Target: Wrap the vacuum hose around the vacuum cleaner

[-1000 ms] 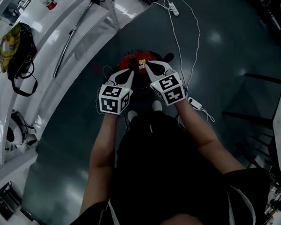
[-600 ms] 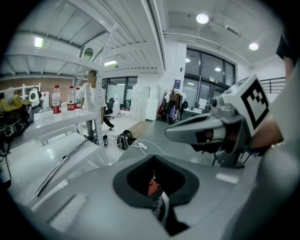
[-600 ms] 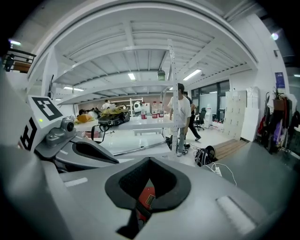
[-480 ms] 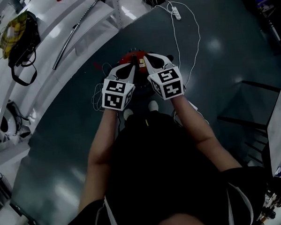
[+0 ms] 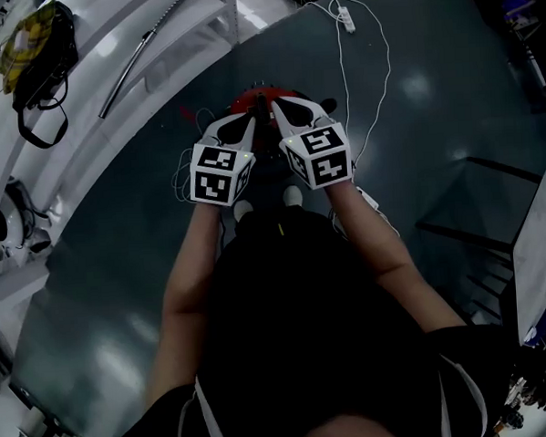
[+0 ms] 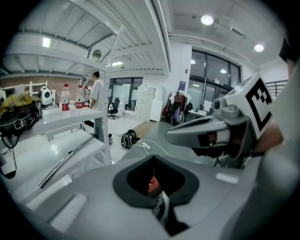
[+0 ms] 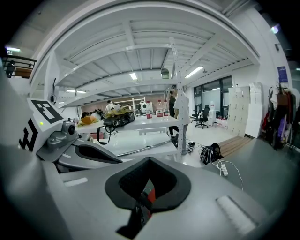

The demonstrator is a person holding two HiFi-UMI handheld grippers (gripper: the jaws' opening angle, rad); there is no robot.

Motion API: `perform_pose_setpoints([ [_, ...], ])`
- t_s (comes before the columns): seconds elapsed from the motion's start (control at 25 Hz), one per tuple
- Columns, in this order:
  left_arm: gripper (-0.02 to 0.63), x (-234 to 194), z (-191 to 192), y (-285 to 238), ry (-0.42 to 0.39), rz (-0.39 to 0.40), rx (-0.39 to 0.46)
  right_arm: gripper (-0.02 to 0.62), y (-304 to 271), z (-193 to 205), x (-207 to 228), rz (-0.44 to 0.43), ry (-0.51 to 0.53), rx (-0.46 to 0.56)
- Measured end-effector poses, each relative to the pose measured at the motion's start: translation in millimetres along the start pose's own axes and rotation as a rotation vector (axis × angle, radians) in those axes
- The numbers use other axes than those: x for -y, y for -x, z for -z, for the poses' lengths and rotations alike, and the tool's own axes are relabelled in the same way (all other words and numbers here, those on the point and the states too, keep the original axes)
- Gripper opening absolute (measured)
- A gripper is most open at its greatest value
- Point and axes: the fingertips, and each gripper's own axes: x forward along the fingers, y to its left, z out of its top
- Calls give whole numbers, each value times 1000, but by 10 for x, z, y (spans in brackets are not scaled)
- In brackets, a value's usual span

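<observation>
my left gripper (image 5: 252, 123): pale grey shell, black-and-white square markers; my right gripper (image 5: 272, 105): the same | round red plastic vacuum cleaner (image 5: 241, 101): red, dark top | thin white power cable (image 5: 389, 56): white | smooth dark floor (image 5: 433, 141): grey-green, glossy | soft yellow-and-black bag (image 5: 34, 43) | long silver metal tube (image 5: 141, 57): silver | my black top (image 5: 305, 312): black

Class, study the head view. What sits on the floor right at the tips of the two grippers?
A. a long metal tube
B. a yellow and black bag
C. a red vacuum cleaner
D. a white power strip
C: the red vacuum cleaner shows on the dark floor just past the tips of the left gripper and the right gripper, which point at it side by side.
</observation>
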Motion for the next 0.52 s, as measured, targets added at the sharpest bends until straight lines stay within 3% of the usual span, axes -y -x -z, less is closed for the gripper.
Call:
perform_pose_setpoints([
  [0.52,9,103,11,-38,9,12,-11,-5,83,41,-6,-16,-13,1],
])
